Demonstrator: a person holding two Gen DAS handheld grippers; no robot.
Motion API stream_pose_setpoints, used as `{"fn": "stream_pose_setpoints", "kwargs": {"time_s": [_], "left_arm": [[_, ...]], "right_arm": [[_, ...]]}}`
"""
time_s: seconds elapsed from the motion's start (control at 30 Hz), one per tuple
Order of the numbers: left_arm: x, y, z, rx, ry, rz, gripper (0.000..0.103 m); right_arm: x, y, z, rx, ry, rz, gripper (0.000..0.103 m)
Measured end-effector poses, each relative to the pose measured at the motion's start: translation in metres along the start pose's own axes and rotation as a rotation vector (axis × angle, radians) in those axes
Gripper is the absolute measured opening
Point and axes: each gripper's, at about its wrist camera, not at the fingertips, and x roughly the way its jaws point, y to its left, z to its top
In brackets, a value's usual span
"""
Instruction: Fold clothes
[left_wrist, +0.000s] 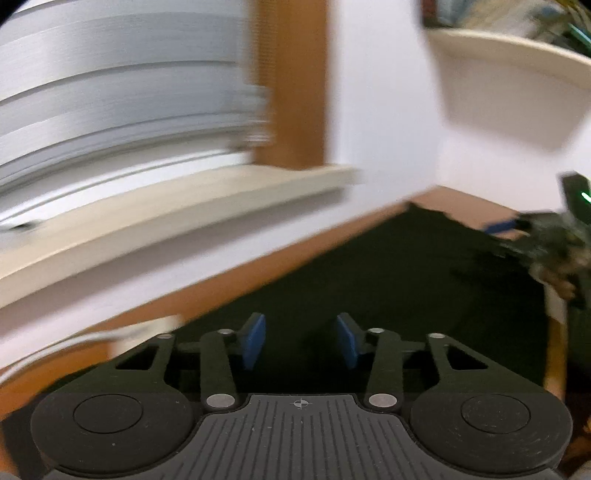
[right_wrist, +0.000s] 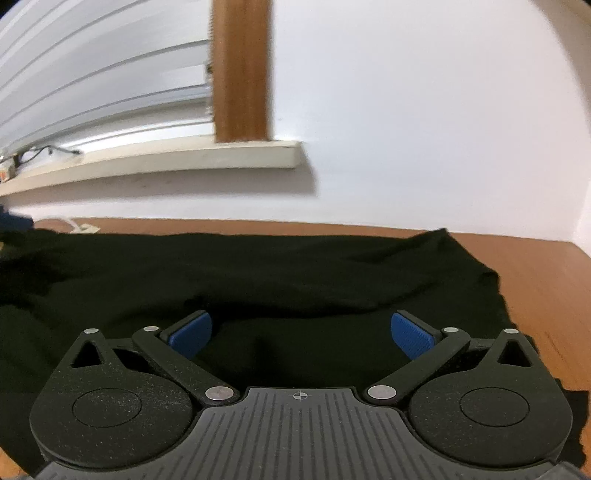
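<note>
**Fold barely begun: garment spread, both grippers empty**

Your black garment (right_wrist: 258, 266) lies spread on the wooden surface (right_wrist: 535, 258), one rumpled fold crossing it. Your left hand-held gripper (left_wrist: 301, 339) is released and empty; at 3 o'clock, your right hand-held gripper (right_wrist: 301, 334) gapes wide. Nearly all folding remains.

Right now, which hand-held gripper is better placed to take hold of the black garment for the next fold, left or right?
Right, probably. The right hand-held gripper is open directly above a raised fold of the black garment, and its view is steady. The left hand-held gripper is open too, but its view is blurred.
</note>
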Motion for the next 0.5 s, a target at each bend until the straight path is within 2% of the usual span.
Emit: {"fn": "stream_pose_setpoints", "kwargs": {"time_s": [0.13,0.17,0.23,0.27,0.3,0.4,0.5], "left_arm": [[0.041,-0.054,0.004,0.104,0.028,-0.098,0.037],[0.047,-0.064,0.002,0.124,0.034,-0.111,0.036],[0.059,-0.078,0.000,0.152,0.050,-0.143,0.030],[0.064,-0.083,-0.001,0.162,0.058,-0.153,0.022],[0.068,-0.089,-0.002,0.172,0.064,-0.161,0.017],[0.077,-0.102,-0.005,0.220,0.078,-0.165,0.017],[0.084,-0.116,-0.007,0.286,0.083,-0.129,0.017]], "right_arm": [[-0.006,-0.008,-0.007,0.025,-0.002,0.015,0.097],[-0.008,-0.008,-0.009,0.029,-0.002,0.018,0.093],[-0.007,-0.004,-0.010,0.025,-0.002,0.029,0.090],[-0.007,-0.002,-0.011,0.023,-0.002,0.035,0.089],[-0.007,0.000,-0.011,0.020,-0.002,0.041,0.089],[-0.004,0.009,-0.012,-0.017,0.000,0.018,0.089],[-0.002,0.012,-0.013,-0.014,0.007,0.032,0.089]]}}
